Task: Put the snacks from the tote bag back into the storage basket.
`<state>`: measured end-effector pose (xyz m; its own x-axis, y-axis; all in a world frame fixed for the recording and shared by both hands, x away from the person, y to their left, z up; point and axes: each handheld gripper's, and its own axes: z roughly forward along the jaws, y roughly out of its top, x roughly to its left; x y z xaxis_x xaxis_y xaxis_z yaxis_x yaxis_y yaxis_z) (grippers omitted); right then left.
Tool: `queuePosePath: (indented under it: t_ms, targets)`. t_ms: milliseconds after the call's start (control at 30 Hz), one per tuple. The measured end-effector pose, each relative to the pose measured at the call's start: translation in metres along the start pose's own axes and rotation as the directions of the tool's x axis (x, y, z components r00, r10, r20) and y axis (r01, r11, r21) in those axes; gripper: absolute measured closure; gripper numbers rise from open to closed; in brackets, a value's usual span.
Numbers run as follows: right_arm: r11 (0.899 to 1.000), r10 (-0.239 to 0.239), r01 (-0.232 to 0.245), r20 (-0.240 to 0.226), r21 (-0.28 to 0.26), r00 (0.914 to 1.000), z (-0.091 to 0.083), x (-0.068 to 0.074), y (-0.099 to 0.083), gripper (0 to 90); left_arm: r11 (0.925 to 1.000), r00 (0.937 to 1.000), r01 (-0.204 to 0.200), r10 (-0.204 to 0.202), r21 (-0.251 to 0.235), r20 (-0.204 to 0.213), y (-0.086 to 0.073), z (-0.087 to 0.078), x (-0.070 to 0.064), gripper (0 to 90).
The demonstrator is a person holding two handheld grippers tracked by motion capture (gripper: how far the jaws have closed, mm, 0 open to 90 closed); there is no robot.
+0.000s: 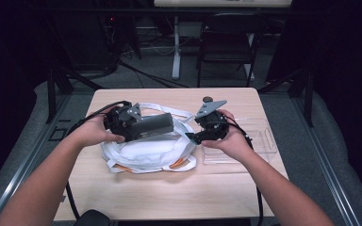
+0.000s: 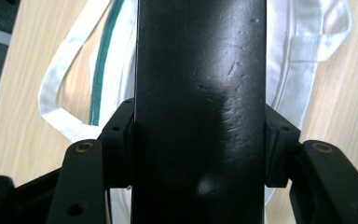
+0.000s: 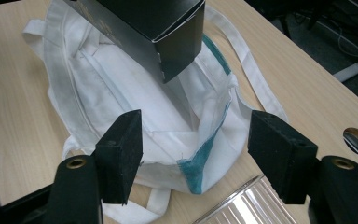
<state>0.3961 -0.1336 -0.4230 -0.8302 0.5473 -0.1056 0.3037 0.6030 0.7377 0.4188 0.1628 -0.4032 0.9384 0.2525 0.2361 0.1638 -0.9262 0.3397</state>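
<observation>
**Currently: box held over the bag mouth, not yet in**

Left to right:

- Left gripper (image 1: 122,123): jaws clamped on the sides of the black box (image 1: 154,125), pads flat against its two long faces in the left gripper view. Box is a long rectangular carton, smooth semi-gloss card with a few scuffs and a small dent. It's carried roughly level above the white bag (image 1: 146,150), far end pointing toward the right gripper.
- White bag: soft cloth tote, limp and crumpled on the wooden table (image 1: 136,197). Teal trim along the inner seam, orange trim at the near edge, long handles splayed loose. In the right gripper view the mouth sits partly open just below the box end.
- Right gripper (image 1: 202,134): jaws wide apart, gripping nothing, hovering near the bag's right rim.
- Clear plastic tray (image 1: 259,141): rigid, ribbed, on the table just right of the bag, under the right hand.

Risks, my read:
- Limp cloth means the mouth can sag shut; the box corner would catch on the hem and push the whole bag along the table.
- Slick card plus side-only grip: the box could pivot or slip if its end snags.
- A loose handle could get dragged in with the box.
- Right gripper could nudge the tray while going for the rim.
</observation>
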Motion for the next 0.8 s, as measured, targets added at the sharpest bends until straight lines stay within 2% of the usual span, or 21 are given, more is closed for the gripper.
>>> queuePosePath:
  t_ms: [100, 233, 267, 400, 633, 800]
  targets:
    - [1.000, -0.011, 0.012, -0.005, 0.022, 0.9999, 0.000, 0.000, 0.006, 33.9, 0.9998, 0.9998, -0.018, 0.018, 0.010, 0.000, 0.005, -0.004, 0.000, 42.9]
    - [0.998, -0.051, 0.052, -0.008, 0.036, 0.9986, -0.001, 0.001, 0.016, 33.2, 0.9995, 0.9995, -0.030, 0.030, 0.008, 0.003, 0.011, -0.005, -0.001, 42.9]
    - [0.996, -0.076, 0.076, -0.007, 0.046, 0.9971, -0.002, 0.001, 0.019, 32.8, 0.9994, 0.9995, -0.033, 0.033, 0.007, 0.004, 0.012, -0.005, -0.002, 42.9]
    - [0.991, -0.120, 0.120, -0.003, 0.060, 0.9927, -0.001, 0.003, 0.027, 31.8, 0.9989, 0.9989, -0.046, 0.046, 0.009, 0.005, 0.016, -0.007, -0.003, 43.0]
    - [0.986, -0.155, 0.156, -0.019, 0.060, 0.9877, -0.002, 0.004, 0.036, 29.8, 0.9979, 0.9979, -0.064, 0.064, 0.007, 0.002, 0.024, -0.008, -0.006, 42.9]
    - [0.977, -0.201, 0.201, -0.011, 0.068, 0.9795, -0.003, 0.003, 0.043, 28.4, 0.9968, 0.9969, -0.079, 0.079, 0.007, -0.003, 0.029, -0.008, -0.008, 43.0]
